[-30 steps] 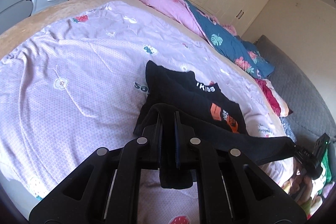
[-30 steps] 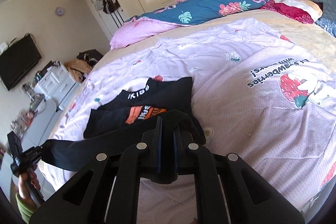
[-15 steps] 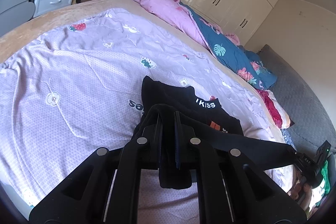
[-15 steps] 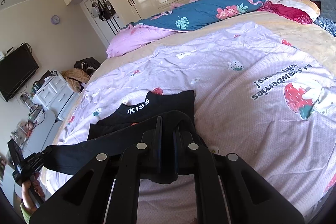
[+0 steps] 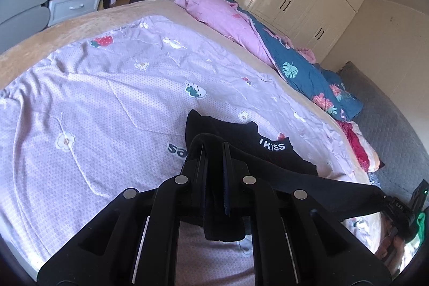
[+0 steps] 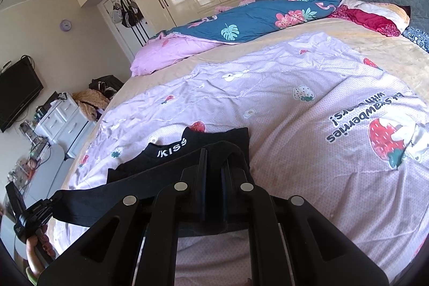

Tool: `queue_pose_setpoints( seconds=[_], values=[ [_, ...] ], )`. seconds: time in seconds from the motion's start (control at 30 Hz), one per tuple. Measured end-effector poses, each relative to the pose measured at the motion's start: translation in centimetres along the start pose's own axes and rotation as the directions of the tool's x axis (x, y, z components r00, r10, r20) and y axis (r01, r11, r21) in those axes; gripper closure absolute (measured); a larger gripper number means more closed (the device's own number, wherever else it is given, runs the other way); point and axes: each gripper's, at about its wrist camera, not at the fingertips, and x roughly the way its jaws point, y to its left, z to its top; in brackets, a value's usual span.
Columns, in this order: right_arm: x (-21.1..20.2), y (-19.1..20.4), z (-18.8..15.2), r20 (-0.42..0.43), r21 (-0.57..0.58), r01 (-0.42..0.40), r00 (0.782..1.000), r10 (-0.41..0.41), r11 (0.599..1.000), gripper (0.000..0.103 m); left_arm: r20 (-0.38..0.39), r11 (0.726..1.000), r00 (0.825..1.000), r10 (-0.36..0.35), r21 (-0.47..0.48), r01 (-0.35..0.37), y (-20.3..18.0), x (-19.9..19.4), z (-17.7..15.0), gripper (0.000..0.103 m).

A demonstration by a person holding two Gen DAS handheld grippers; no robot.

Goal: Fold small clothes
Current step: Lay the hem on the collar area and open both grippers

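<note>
We have 1 black top (image 5: 270,152) on the lilac sheet (image 5: 93,103), its "KISS" collar flat on the bed and its near hem lifted off it. The left gripper (image 5: 214,149) is clamped on 1 hem corner; the right gripper (image 6: 214,156) is clamped on the other, and the hem (image 6: 128,184) runs taut between the 2. We judge the fold as mid-way: the hem is raised over the body of the top but not laid down, and no crease is set. Left to do, as we read it: carry the hem toward the collar, lay it flat, let go, then any second fold. We see no other small clothes on the sheet.
</note>
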Motion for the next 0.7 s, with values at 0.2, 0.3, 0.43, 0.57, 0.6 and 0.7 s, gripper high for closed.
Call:
queue_pose_setpoints(
  seconds=[0.2, 0.3, 0.43, 0.57, 0.6, 0.7],
  values=[
    [2.2, -0.1, 1.5, 0.003, 0.048, 0.027, 1.0, -0.027, 0.998, 0.096, 0.005, 1.0, 1.0, 0.019, -0.003, -0.018, -0.5, 1.8, 1.4, 0.1],
    [3.4, -0.2, 1.6, 0.004, 0.1, 0.032, 0.999, -0.033, 0.994, 0.096, 0.003, 0.999, 0.999, 0.034, -0.001, -0.034, -0.7, 2.9, 1.7, 0.1],
    [4.9, 0.5, 1.3, 0.01, 0.071, 0.068, 0.998, -0.069, 0.995, 0.095, 0.001, 0.999, 0.999, 0.049, 0.001, -0.049, -0.4, 4.2, 1.8, 0.1],
    [6.2, 0.6, 1.1, -0.002, 0.046, 0.085, 0.996, -0.085, 0.995, 0.096, -0.011, 0.998, 0.998, 0.061, 0.003, -0.061, 0.1, 5.6, 1.7, 0.1],
    [6.7, 0.3, 1.1, -0.005, 0.051, 0.092, 0.996, -0.092, 0.994, 0.096, -0.013, 0.998, 0.998, 0.063, 0.004, -0.063, 0.3, 5.9, 1.7, 0.1],
    [7.8, -0.2, 0.7, -0.02, 0.048, 0.111, 0.994, -0.111, 0.993, 0.096, -0.02, 0.998, 0.997, 0.068, 0.01, -0.068, 0.5, 6.9, 1.6, 0.1]
  ],
)
